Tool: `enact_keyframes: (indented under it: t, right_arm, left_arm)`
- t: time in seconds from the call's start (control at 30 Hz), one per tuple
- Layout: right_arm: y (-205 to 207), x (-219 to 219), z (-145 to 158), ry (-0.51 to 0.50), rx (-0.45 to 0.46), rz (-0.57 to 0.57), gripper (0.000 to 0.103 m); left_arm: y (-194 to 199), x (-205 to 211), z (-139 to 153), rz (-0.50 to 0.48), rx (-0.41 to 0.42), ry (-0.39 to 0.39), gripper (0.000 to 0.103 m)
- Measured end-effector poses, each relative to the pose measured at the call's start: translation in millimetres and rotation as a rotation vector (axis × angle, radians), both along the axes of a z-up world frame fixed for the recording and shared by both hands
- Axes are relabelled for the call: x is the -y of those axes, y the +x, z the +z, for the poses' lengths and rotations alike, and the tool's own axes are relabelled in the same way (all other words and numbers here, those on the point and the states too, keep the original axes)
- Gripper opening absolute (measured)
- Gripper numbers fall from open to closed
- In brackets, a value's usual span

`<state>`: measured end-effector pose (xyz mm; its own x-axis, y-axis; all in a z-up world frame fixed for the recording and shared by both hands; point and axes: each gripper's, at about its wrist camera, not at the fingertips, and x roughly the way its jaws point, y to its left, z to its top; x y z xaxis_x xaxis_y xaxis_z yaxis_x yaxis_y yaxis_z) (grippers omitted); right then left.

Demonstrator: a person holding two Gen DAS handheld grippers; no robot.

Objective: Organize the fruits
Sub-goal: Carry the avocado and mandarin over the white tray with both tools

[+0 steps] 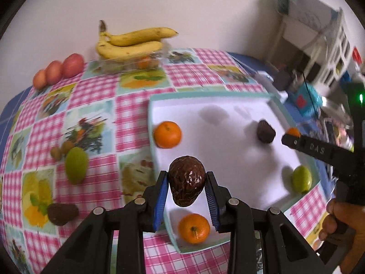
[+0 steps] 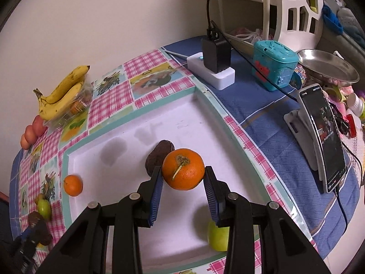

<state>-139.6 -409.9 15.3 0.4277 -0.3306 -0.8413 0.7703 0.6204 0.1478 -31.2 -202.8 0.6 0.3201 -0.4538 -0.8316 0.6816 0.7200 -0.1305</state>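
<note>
My left gripper (image 1: 186, 189) is shut on a dark brown avocado (image 1: 186, 183) and holds it above the near left corner of the white tray (image 1: 228, 114). My right gripper (image 2: 183, 180) is shut on an orange (image 2: 183, 169) and holds it above the tray's (image 2: 182, 118) middle. In the tray lie two oranges (image 1: 167, 134) (image 1: 194, 228), a brown avocado (image 1: 265, 131) and a green fruit (image 1: 302, 179). On the cloth to the left lie a green fruit (image 1: 76, 164), a brown avocado (image 1: 62, 213) and two small brown fruits (image 1: 61, 150).
Bananas (image 1: 132, 42) lie on a clear plastic box at the back, with three reddish apples (image 1: 59, 69) to their left. Right of the tray stand a white charger block (image 2: 214, 73), a teal box (image 2: 273, 65), a steel bowl (image 2: 328, 66) and a propped phone (image 2: 324, 137).
</note>
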Motion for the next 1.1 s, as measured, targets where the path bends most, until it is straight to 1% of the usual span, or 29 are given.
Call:
enact_keyframes:
  t: [0.07,0.13,0.27,0.6,0.93,1.0,1.03,1.1]
  right_arm:
    - [2,-1,-3,0.005,-0.013,0.01,0.038]
    - [5,-2,-9,0.014,-0.028,0.019,0.038]
    - [9,-5,-20,0.032,-0.062,0.035,0.038]
    - [12,-7,-42,0.078,-0.112,0.048,0.038]
    - [15,-8,-43,0.072,-0.121,0.059,0.038]
    - [15,-8,-43,0.069,-0.123,0.058,0.041]
    - [16,-7,-42,0.063,-0.124,0.059,0.045]
    - [16,-8,-39,0.053,-0.121,0.058,0.047]
  left_arm:
    - [-2,7,-10,-0.016,0.003,0.036,0.035]
    - [-4,11,-21,-0.022,-0.015,0.063,0.035]
    - [-4,14,-33,-0.016,-0.036,0.092,0.035]
    - [-8,18,-39,-0.06,-0.017,0.126,0.035]
    - [1,9,-34,-0.029,-0.094,0.06,0.037]
    - [4,7,-31,-0.018,-0.11,0.041,0.037]
    - [6,4,-28,-0.009,-0.123,0.022,0.037]
    - [9,1,-24,0.004,-0.139,0.0,0.037]
